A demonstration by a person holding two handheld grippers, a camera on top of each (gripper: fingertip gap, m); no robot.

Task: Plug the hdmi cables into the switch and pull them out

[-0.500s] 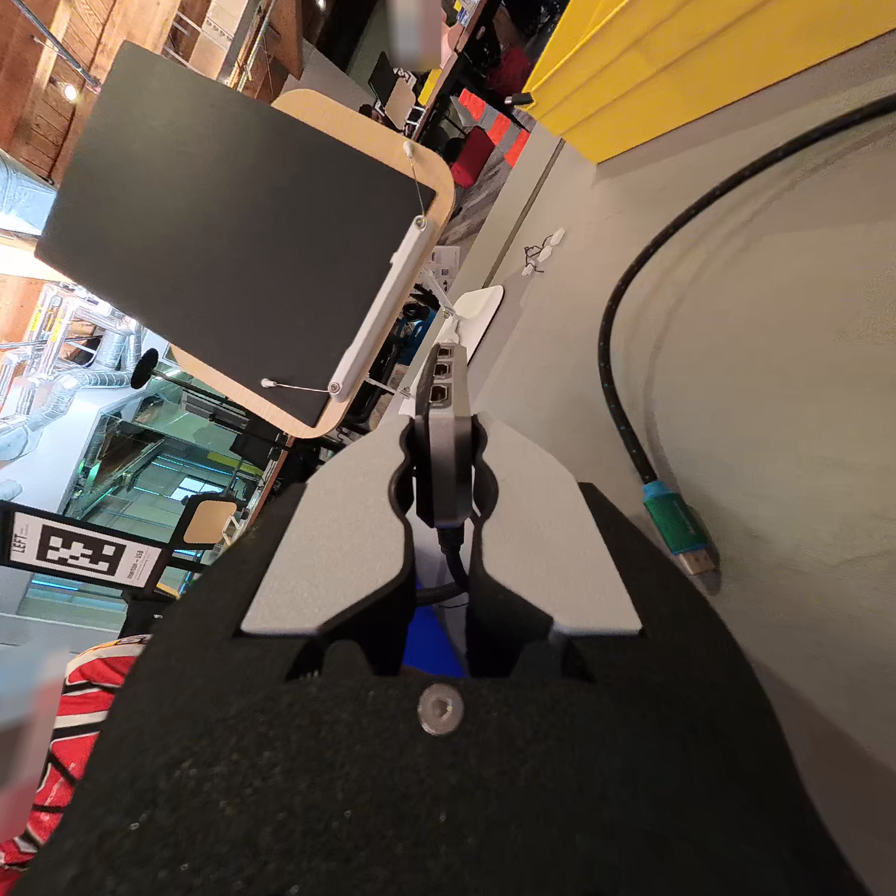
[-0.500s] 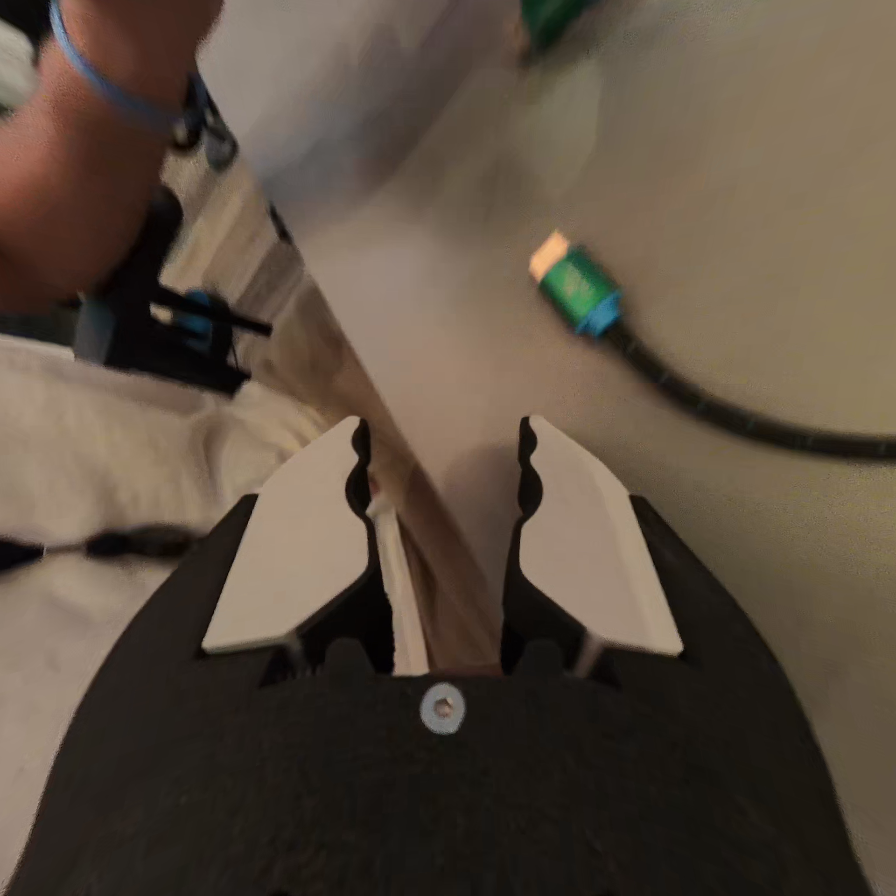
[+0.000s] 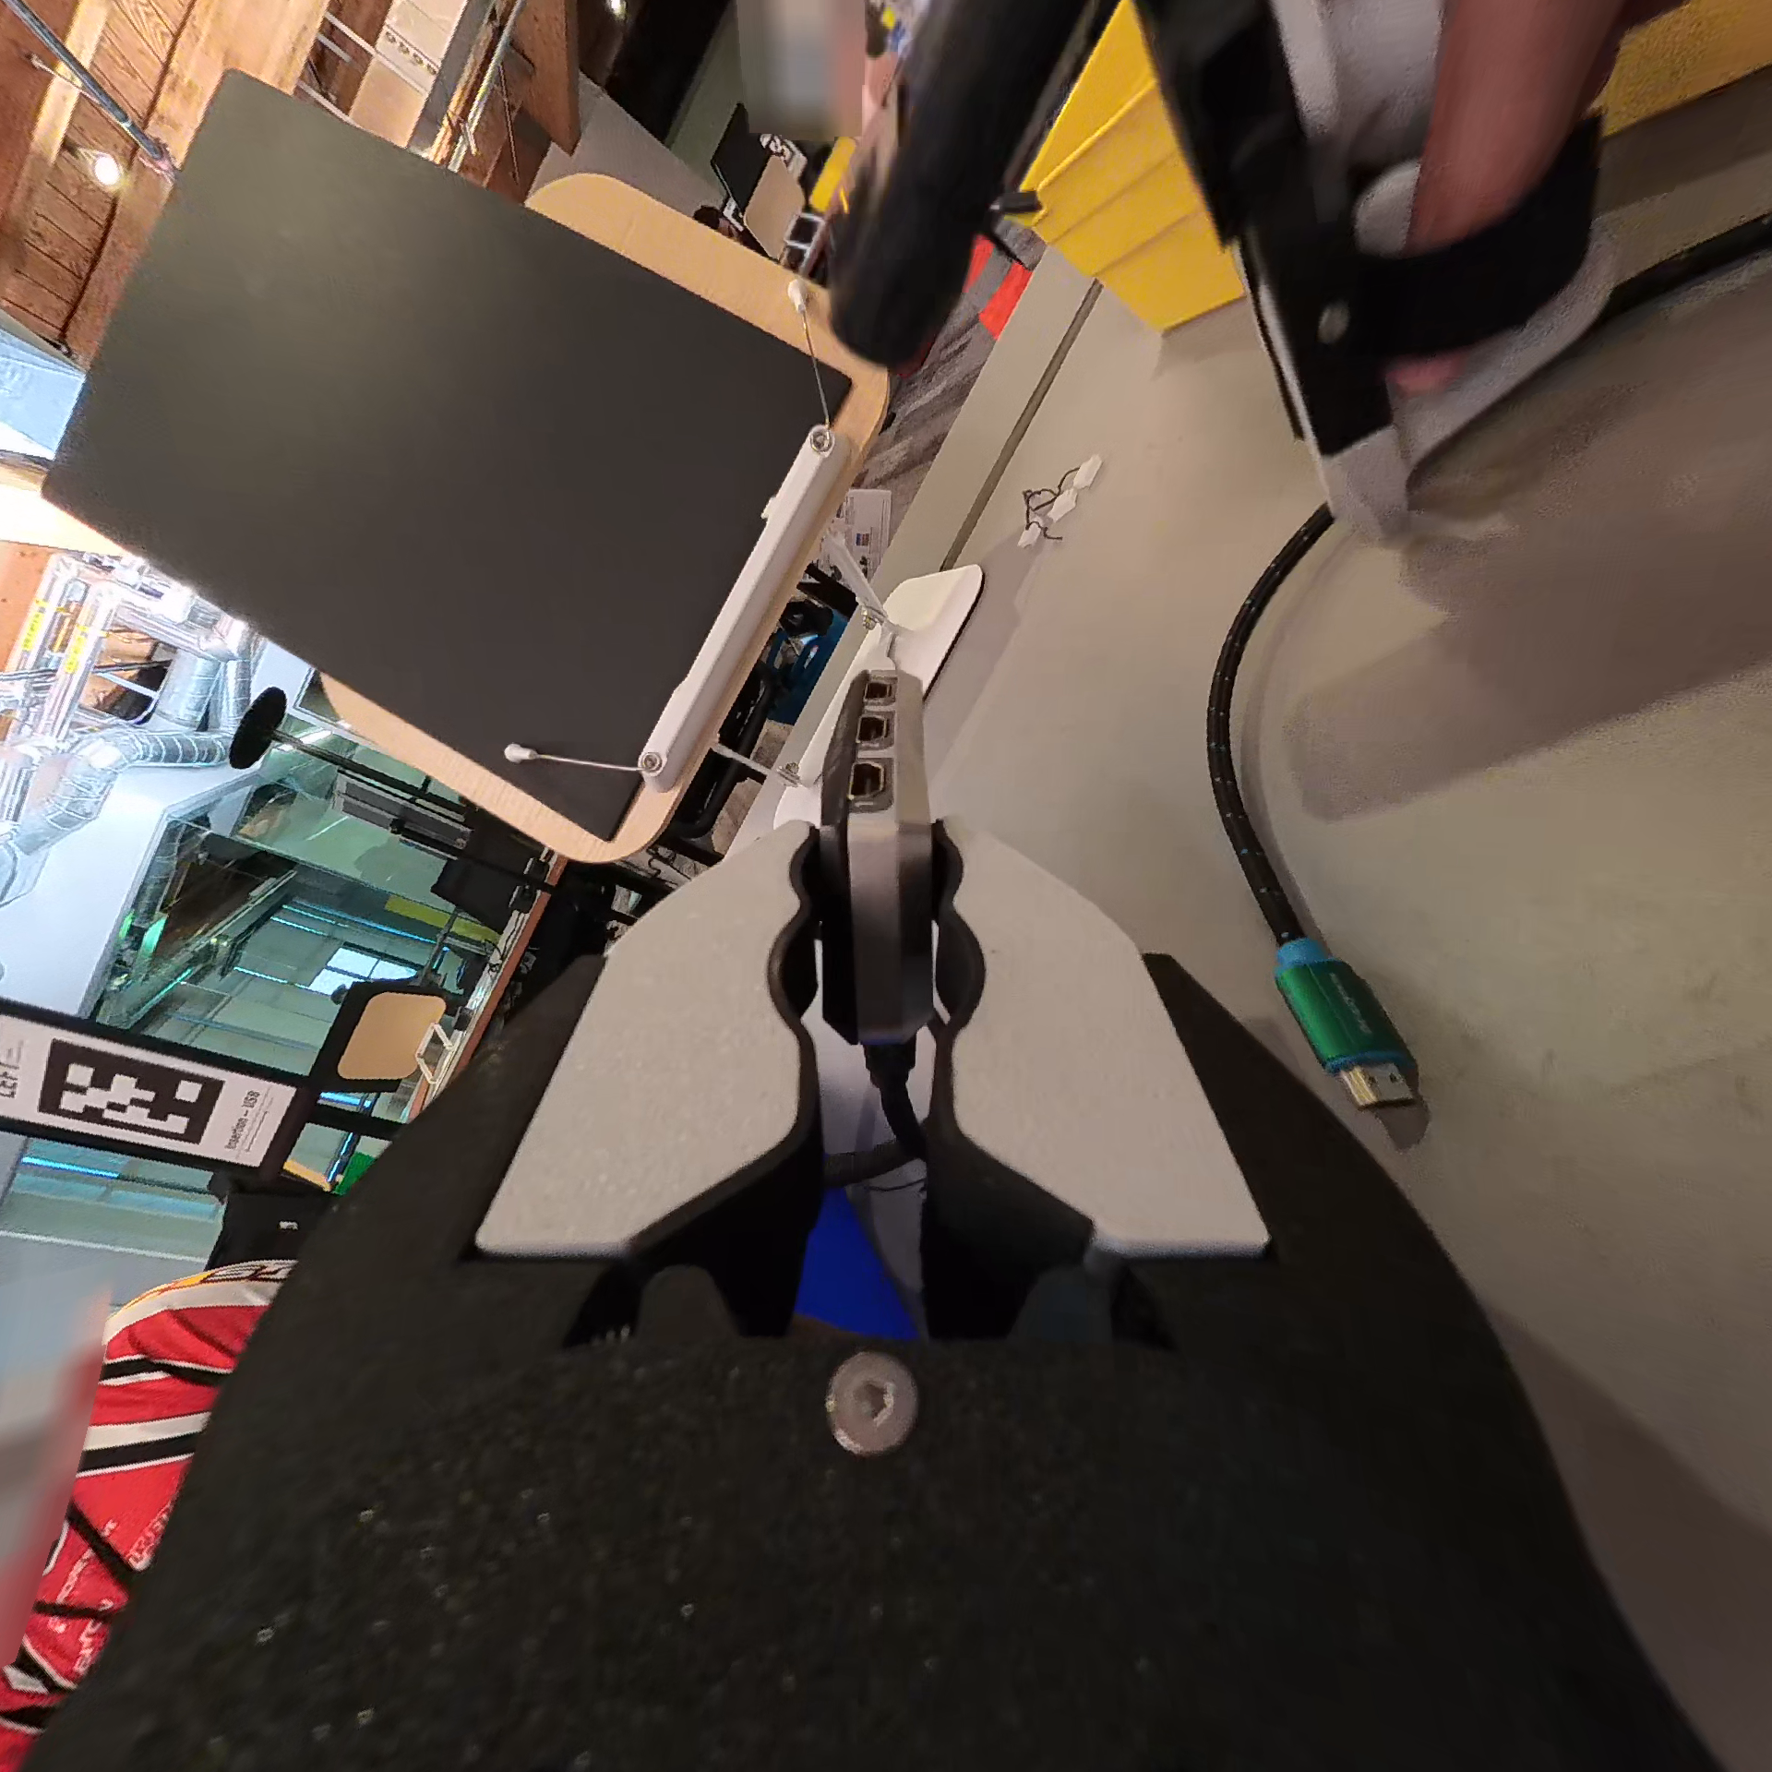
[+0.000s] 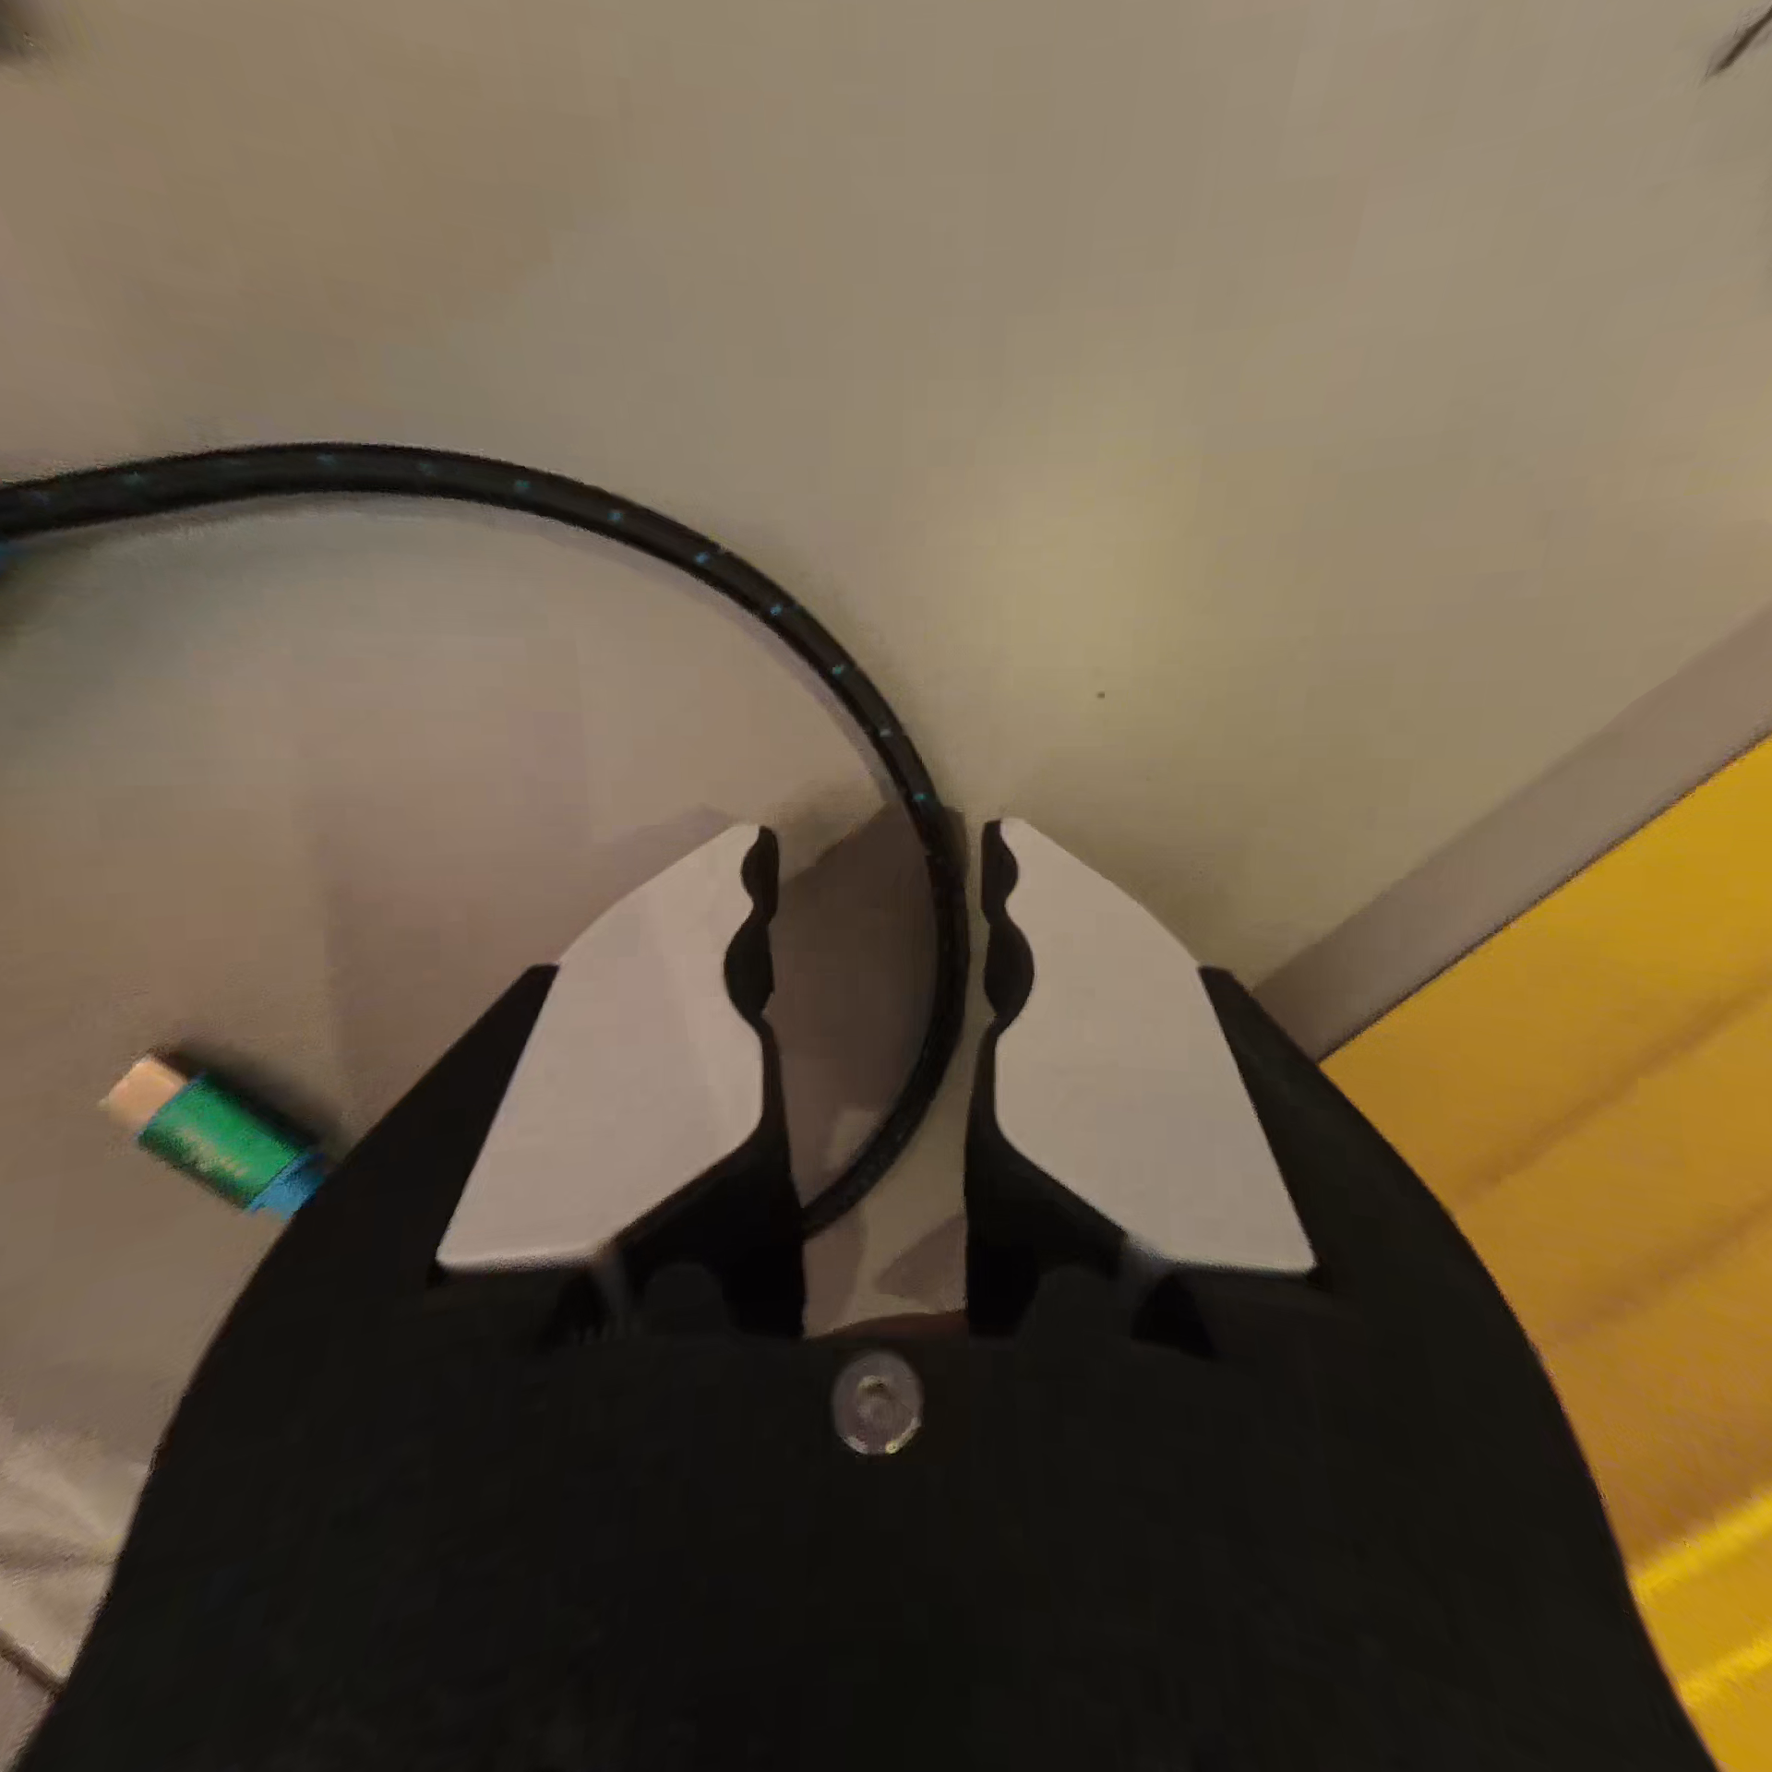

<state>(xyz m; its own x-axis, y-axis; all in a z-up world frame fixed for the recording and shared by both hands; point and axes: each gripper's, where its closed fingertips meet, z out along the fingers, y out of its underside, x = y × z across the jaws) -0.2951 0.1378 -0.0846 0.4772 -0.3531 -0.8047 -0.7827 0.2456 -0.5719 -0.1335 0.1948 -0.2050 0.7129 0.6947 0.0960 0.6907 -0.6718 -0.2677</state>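
Left wrist view, nearest: the left gripper (image 3: 877,935) is clamped on the dark switch (image 3: 877,863), which stands edge-on between the two grey fingers (image 3: 690,1036), its row of three ports (image 3: 868,729) facing away from the camera and none of them filled. A thin lead hangs from the switch's near end, down between the fingers.

Just beside it on the grey table (image 3: 1534,959) lies the cable (image 3: 1237,729), its green plug (image 3: 1342,1031) with a gold tip loose and pointing toward the camera, not toward the ports. Farther off, at the upper right, the right gripper (image 3: 1362,451) appears blurred above the cable, held by a person's hand (image 3: 1496,125). Beyond the table stand a black board (image 3: 431,460) on a white bracket and a yellow bin (image 3: 1131,211).

Right wrist view: the right gripper (image 4: 877,844) stands apart and empty, and a curved stretch of cable (image 4: 944,920) passes between its fingers, while the plug (image 4: 221,1136) lies well to the left, outside them.

Likely risks:
- Closing here would catch the braid, not the plug, so the plug would dangle and could not be steered.
- The plug needs turning to face a port; entered tilted, it may jam or scrape.
- The switch is held by a narrow edge and could pivot under push.
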